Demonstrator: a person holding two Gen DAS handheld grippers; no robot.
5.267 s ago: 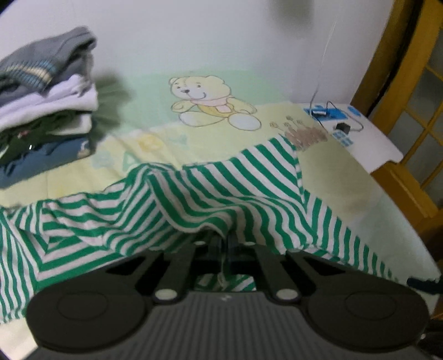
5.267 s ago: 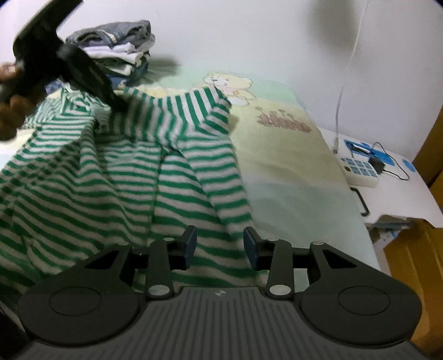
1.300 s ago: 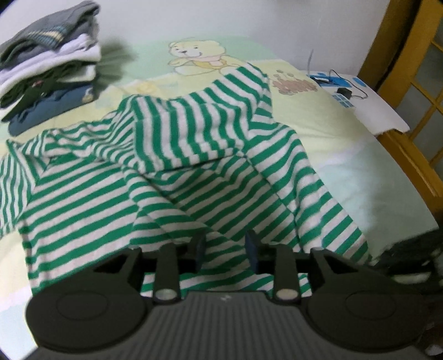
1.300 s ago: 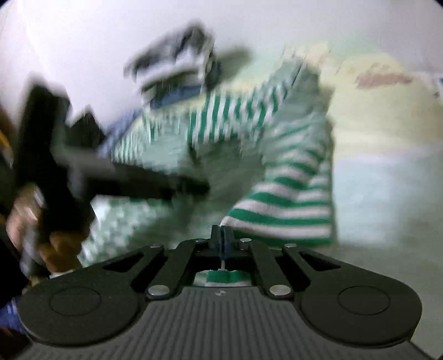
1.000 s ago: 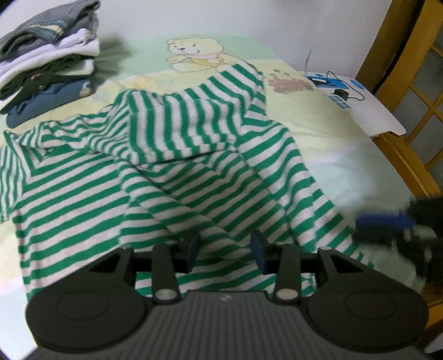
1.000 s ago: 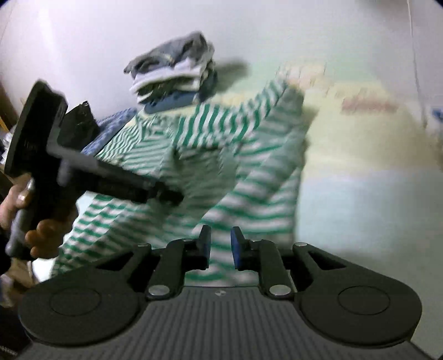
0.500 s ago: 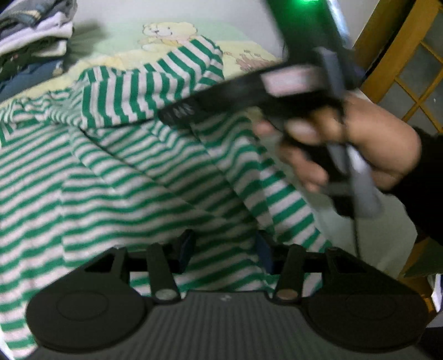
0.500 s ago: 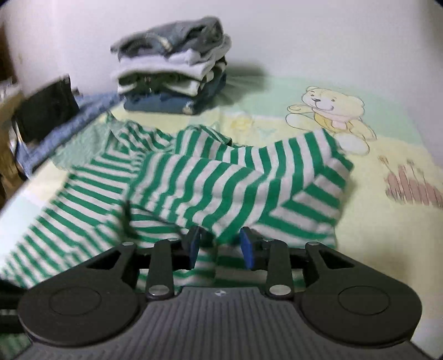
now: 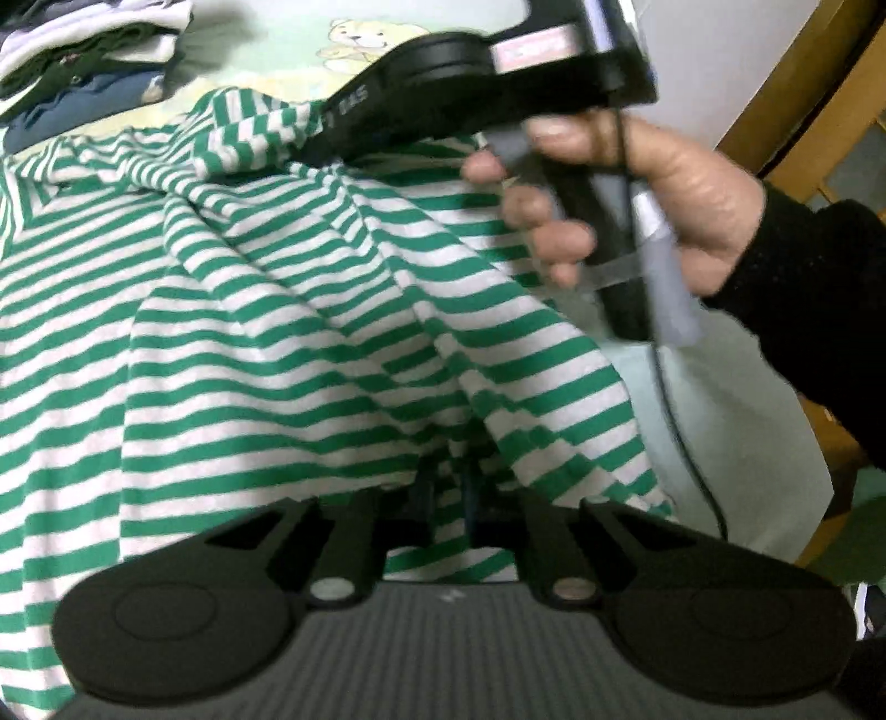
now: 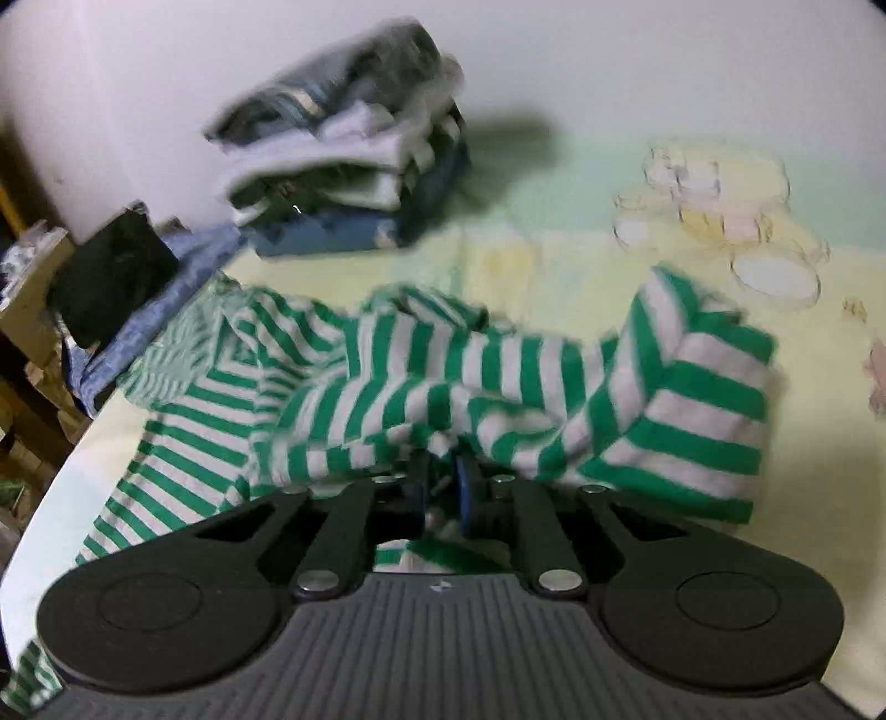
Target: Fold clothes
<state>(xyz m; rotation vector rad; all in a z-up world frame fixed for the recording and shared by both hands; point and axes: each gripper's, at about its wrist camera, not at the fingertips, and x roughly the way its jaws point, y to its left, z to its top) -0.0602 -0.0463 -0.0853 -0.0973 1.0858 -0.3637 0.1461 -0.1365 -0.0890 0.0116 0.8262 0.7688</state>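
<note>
Green-striped shirt (image 9: 288,310) lies rumpled on the bed (image 10: 554,266), stack of folded clothes (image 10: 343,166) behind it. Left hand-held gripper (image 9: 447,487) has just clamped shut on the near hem. Right hand-held gripper (image 10: 440,487) has just been closing on bunched fabric further up, probably gripping; view is blurred. Step: starting a fold. Next: lift both holds together, carry the cloth across evenly.

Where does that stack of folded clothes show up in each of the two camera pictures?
Left wrist view: stack of folded clothes in the top left corner, partly cut off.
Right wrist view: same stack, blurred, upper left of centre.
Shared landmark: the striped shirt lying in front of it.
</note>
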